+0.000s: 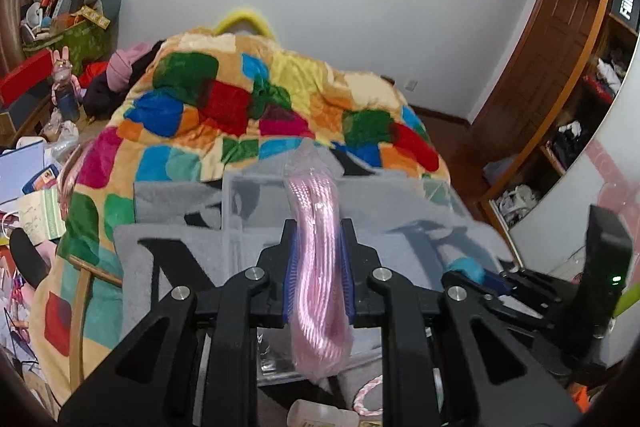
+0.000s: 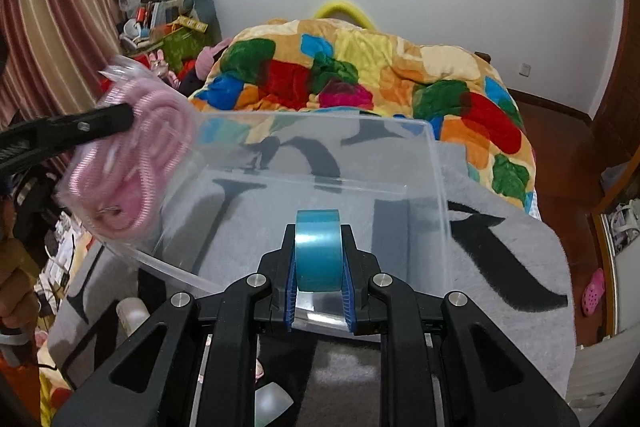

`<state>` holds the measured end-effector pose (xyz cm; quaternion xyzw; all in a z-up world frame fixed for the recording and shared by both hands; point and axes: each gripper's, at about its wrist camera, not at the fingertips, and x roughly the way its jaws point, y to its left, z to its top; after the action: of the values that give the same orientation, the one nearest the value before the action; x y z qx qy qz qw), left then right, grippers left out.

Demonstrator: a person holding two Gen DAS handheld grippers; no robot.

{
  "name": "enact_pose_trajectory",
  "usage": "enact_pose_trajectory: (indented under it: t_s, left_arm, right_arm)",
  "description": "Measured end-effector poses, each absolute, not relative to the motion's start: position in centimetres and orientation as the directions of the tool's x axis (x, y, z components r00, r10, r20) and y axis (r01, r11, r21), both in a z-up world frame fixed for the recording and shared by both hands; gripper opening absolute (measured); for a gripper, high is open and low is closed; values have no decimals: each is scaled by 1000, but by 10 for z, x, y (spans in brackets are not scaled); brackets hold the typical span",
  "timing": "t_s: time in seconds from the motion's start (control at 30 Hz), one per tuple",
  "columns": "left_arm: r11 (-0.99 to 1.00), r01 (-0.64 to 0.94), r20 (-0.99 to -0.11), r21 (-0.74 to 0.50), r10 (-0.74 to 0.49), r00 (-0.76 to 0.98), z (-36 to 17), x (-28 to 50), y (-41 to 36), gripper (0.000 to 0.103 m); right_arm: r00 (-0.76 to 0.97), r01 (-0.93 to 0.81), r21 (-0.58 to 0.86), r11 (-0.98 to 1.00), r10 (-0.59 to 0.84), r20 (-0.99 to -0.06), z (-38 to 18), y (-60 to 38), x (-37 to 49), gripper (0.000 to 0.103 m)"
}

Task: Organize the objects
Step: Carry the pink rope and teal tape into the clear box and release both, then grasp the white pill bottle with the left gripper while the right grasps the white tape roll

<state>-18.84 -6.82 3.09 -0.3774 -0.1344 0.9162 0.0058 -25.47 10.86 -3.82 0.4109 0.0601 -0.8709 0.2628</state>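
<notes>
A clear plastic box (image 2: pixel 436 163) stands on a grey cloth with black marks on the bed. My left gripper (image 1: pixel 318 247) is shut on a bagged pink coiled cord (image 1: pixel 316 267) and holds it above the box's left rim; the cord also shows in the right wrist view (image 2: pixel 132 163). My right gripper (image 2: pixel 319 259) is shut on a teal tape roll (image 2: pixel 319 247) at the box's near rim. The right gripper also shows at the right of the left wrist view (image 1: pixel 476 273).
A colourful patchwork blanket (image 1: pixel 256 107) is heaped behind the box. Clutter fills the left side (image 1: pixel 36 179). A wooden wardrobe (image 1: pixel 560 75) stands at the right. A small white bottle (image 2: pixel 132 311) lies on the cloth near the box's front left.
</notes>
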Motion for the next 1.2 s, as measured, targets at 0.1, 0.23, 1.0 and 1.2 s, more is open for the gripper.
enact_pose_trajectory:
  t_s: [0.1,0.23,1.0,1.2]
  left_arm:
    - [-963,65,-707,-261,145,-692,23,-185,-64,18]
    - [-974,38,-714,-225,138,-687,22,-177,-53,18]
    - [-992,-88,-749,-88,125,-650,-22,-91,-21,64]
    - [-984,-82,-796,-157,175,-580,-51,-94,-23,68]
  right_arm:
    - [-514,523,100,-846,-407,-755,-39,106,-250,27]
    - [-542,529,78,-845,-408,-735,-33,107,-240,42]
    - [-572,507,108,-855,-427,-700,-49,158,-155,48]
    - [-536,490,132,-862,-417,-734,-75,163,-145,48]
